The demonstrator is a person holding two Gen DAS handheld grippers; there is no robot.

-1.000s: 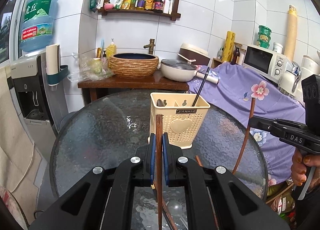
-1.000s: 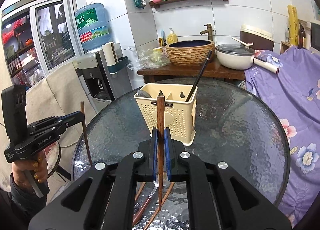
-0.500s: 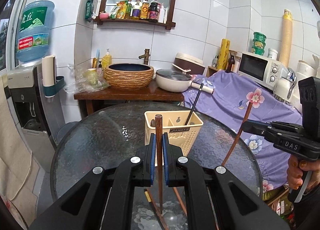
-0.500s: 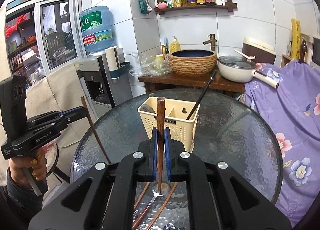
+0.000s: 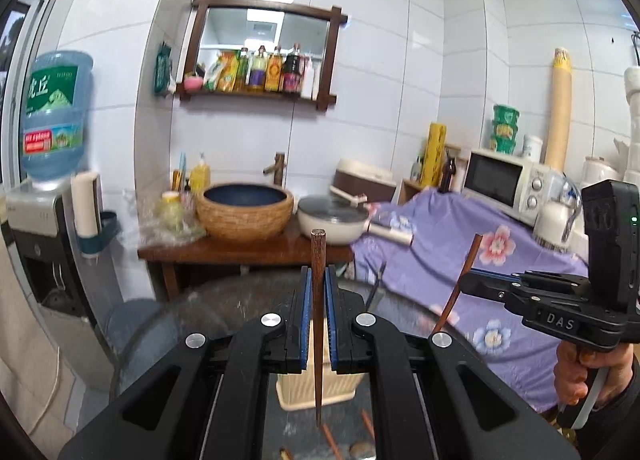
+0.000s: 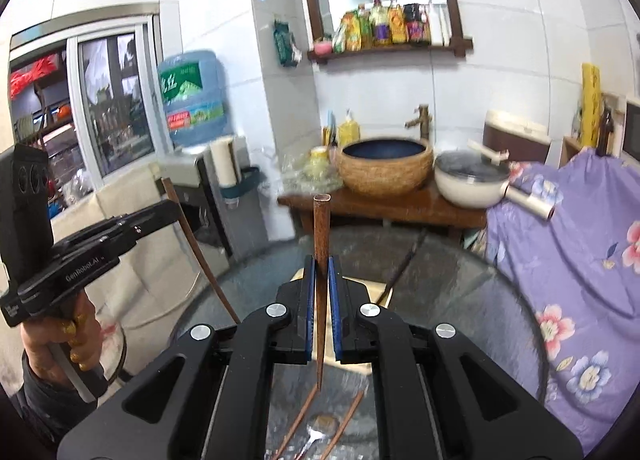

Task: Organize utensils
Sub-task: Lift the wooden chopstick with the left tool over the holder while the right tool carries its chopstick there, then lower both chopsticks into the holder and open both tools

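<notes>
Left wrist view: left tool (image 5: 316, 320) clamped on an upright chopstick (image 5: 318, 300); cream holder (image 5: 316, 390) at 6 o'clock beneath, on the glass tabletop (image 5: 208, 312). Right tool (image 5: 466, 286) at 3 o'clock, pinching its own.

Right wrist view: right tool (image 6: 320, 308) grips a chopstick (image 6: 321, 244). Only here, a spoon (image 6: 316, 436) at 6 o'clock. Carrying step; next, tips down into the holder.

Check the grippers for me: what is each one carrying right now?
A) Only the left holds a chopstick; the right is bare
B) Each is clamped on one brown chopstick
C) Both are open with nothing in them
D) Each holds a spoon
B: the left gripper is shut on an upright brown chopstick, and the right gripper pinches another chopstick the same way.
</notes>
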